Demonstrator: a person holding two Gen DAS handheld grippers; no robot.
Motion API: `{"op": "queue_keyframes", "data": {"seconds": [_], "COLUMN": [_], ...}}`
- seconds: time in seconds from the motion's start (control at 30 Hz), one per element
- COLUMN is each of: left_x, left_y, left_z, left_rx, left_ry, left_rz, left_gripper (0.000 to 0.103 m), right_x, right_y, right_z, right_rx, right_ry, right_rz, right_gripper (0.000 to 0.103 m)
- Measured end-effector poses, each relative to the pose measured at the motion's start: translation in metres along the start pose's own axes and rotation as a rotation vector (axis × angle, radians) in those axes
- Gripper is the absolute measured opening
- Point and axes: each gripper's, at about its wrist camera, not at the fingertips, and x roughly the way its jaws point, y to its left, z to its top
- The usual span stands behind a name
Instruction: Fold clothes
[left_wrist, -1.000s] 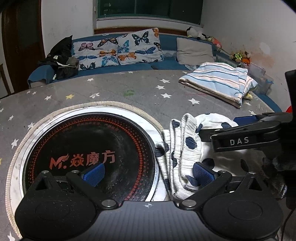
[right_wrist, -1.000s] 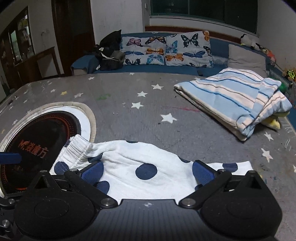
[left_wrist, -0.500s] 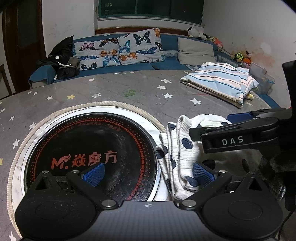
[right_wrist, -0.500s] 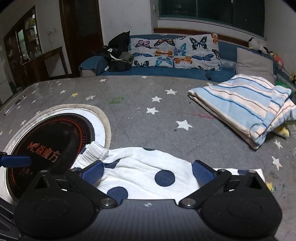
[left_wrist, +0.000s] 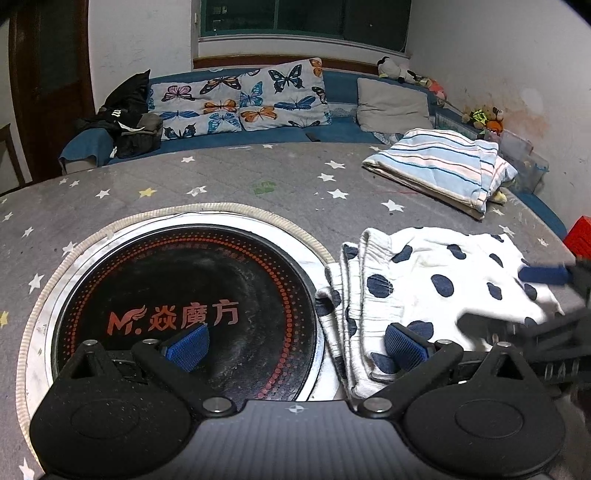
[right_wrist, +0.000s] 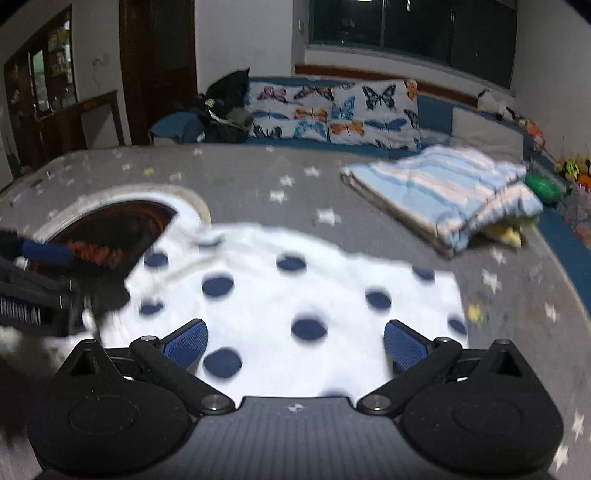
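The right gripper has pulled back off the polka-dot garment, now blurred at the left view's right edge.

Both grippers' fingers are spread wide, holding nothing. The left gripper straddles the garment's ribbed edge, lower right, beside the round black cooktop.

My left claw hangs over the tabletop's near edge, the round cooker plate inset under it. Just right of the plate lie the folded shorts, my right claw above them. The folded blanket sits toward the far right edge, the sofa behind.
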Motion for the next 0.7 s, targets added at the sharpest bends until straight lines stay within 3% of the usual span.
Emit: {"op": "queue_keyframes", "data": {"seconds": [0.3, 0.43, 0.7], "left_x": [0.0, 0.0, -0.009], "left_y": [0.003, 0.002, 0.001], "left_z": [0.0, -0.001, -0.001], "left_rx": [-0.005, -0.005, 0.002], "left_ry": [0.0, 0.002, -0.015], "left_rz": [0.013, 0.015, 0.015], "left_gripper": [0.103, 0.103, 0.103], "right_x": [-0.036, -0.031, -0.053], "right_y": [-0.004, -0.012, -0.018], "right_z": [-0.029, -0.046, -0.058], "right_rx": [0.043, 0.086, 0.146], "right_ry": [-0.044, 0.001, -0.051], "right_rz": [0.003, -0.005, -0.013], "right_gripper": [0.103, 0.103, 0.103]}}
